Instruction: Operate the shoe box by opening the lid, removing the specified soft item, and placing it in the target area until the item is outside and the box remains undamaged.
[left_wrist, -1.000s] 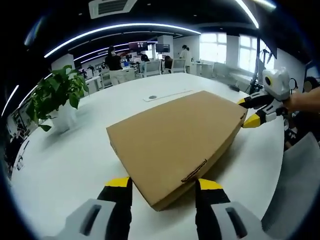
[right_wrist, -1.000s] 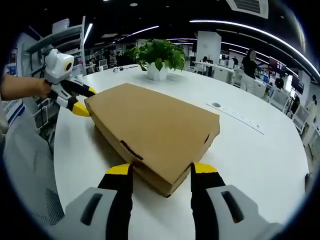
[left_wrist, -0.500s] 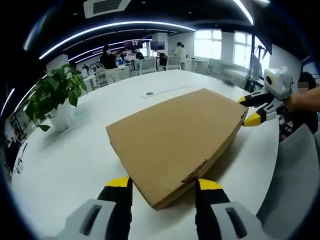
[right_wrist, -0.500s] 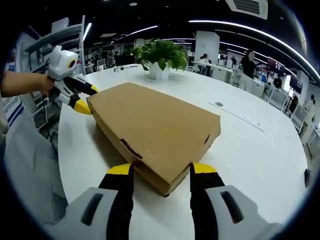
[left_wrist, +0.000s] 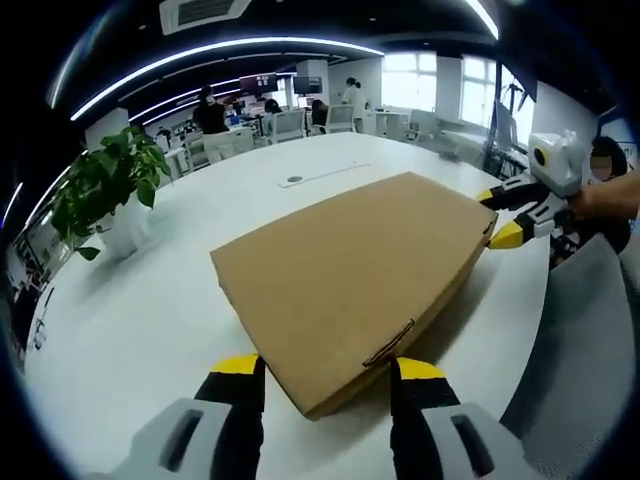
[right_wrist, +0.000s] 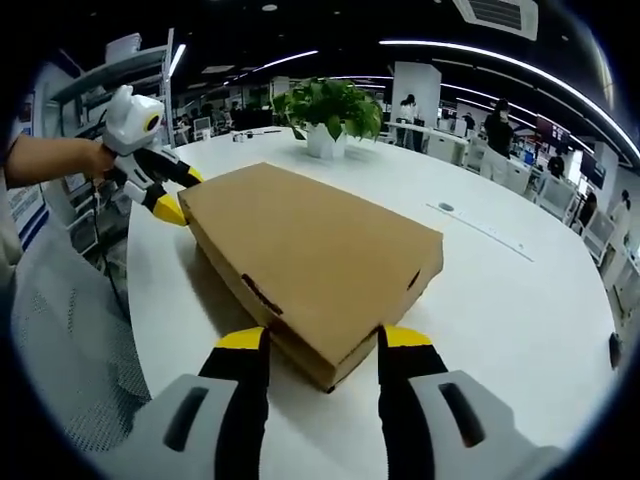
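Both tools at opposite corners of a shut shoe box

The white surface (left_wrist: 150, 300) carries the flat cardboard shoe box (left_wrist: 350, 270), lid down, lying near the edge closest to the person, with a potted plant (left_wrist: 105, 195) well apart toward the far edge. Left tool (left_wrist: 325, 385) stands spread, jaws either side of one box corner, nothing gripped; right tool (right_wrist: 318, 360) likewise parted, straddling the opposite corner. The risk here, as I judge it: pinch or lever unevenly at these corners and the thin cardboard creases or tears, or the light box skids off the near edge.
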